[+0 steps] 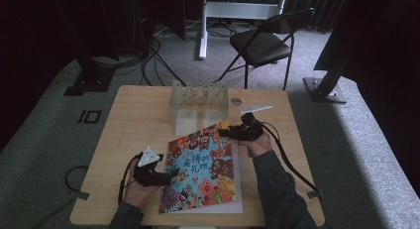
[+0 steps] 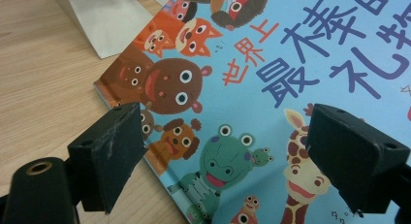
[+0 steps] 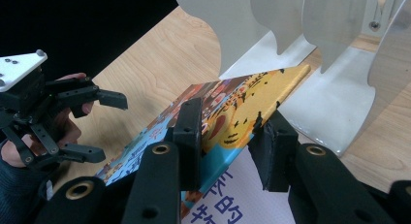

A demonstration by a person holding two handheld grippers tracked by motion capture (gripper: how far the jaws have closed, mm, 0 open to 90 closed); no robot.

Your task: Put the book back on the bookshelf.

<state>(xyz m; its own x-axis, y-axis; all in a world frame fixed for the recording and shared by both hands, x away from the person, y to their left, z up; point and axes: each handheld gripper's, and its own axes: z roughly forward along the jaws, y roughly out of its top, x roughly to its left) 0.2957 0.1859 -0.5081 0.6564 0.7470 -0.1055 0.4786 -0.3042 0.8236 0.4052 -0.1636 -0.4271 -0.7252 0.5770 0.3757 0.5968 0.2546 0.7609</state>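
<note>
Picture book [image 2: 291, 88] cover, blue "最棒", "礼物", orange "世界上", cartoon animals

A: Book cover [image 1: 203, 172]?
B: Sky-blue, packed with cartoon animals: brown bear, orange fox, green frog, yellow spotted giraffe. Title characters blue-purple, smaller ones orange.
A: Tabletop [image 1: 133, 125]?
B: Light wood grain.
A: Rack [image 1: 199, 104]?
B: Pale grey-white, plain (slightly translucent look).
A: Grippers?
B: Left gripper [image 1: 171, 174] and right gripper [image 1: 224, 132] black; fingers [image 2: 109, 153] matt black, white scuffs. Top plates light grey.
A: Chair [image 1: 262, 43], floor?
B: Black chair, grey carpet.
</note>
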